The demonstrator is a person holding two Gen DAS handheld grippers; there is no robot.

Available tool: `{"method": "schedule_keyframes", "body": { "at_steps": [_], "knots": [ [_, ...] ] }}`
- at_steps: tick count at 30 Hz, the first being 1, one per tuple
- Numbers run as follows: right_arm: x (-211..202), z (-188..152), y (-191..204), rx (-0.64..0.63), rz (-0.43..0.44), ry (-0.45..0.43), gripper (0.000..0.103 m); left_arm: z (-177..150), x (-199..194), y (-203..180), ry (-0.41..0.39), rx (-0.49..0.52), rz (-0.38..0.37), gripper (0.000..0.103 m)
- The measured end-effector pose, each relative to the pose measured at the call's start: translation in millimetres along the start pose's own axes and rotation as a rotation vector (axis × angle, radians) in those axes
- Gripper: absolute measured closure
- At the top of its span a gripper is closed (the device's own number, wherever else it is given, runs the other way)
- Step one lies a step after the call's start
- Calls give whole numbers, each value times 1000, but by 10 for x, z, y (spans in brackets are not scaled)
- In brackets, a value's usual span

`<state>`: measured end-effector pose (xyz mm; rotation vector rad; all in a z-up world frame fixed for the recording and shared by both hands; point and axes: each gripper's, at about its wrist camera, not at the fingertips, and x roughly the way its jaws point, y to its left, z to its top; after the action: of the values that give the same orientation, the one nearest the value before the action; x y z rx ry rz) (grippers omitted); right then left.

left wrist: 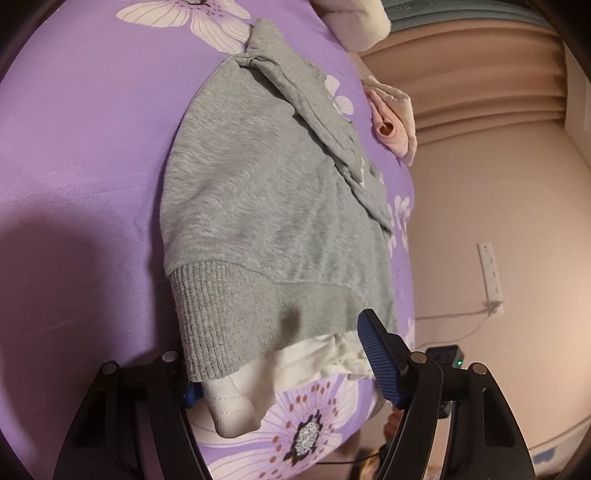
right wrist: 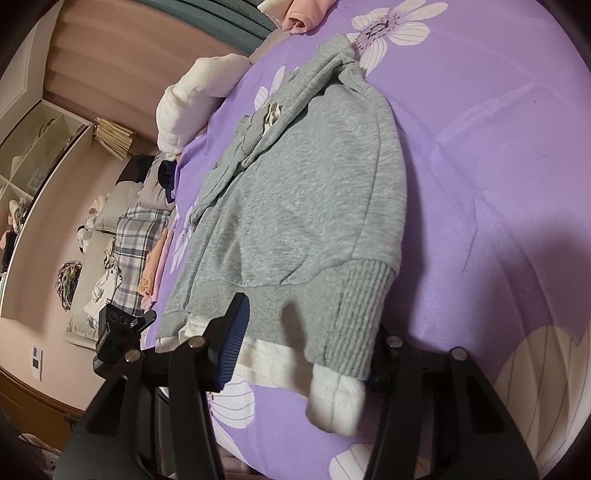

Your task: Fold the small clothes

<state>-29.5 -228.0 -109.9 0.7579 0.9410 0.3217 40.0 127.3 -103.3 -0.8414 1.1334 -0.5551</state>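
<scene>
A small grey sweatshirt (left wrist: 266, 199) with ribbed cuffs and a white inner hem lies on the purple flowered bedsheet (left wrist: 81, 155); it also shows in the right wrist view (right wrist: 314, 192). Its sleeves are folded over the body. My left gripper (left wrist: 280, 365) is open, its jaws on either side of the ribbed hem and a white cuff (left wrist: 236, 410). My right gripper (right wrist: 306, 354) is open too, its jaws on either side of the hem and the ribbed sleeve cuff (right wrist: 354, 314). One finger of each gripper is hidden under the cloth.
A rolled pink garment (left wrist: 391, 129) lies at the sheet's edge and shows in the right wrist view (right wrist: 303, 14). A white fluffy item (right wrist: 192, 92), plaid bedding (right wrist: 136, 236) and folded clothes lie to the left. The bed edge is close; a power strip (left wrist: 491, 269) hangs on the wall.
</scene>
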Motion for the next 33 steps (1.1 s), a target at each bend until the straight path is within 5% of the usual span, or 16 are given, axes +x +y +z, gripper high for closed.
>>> {"method": "schedule_keyframes", "body": {
  "at_steps": [33],
  "knots": [
    [43,-29,-37,38,-15,-6,82,-59,29,-12,0,7,102,62]
  ]
}}
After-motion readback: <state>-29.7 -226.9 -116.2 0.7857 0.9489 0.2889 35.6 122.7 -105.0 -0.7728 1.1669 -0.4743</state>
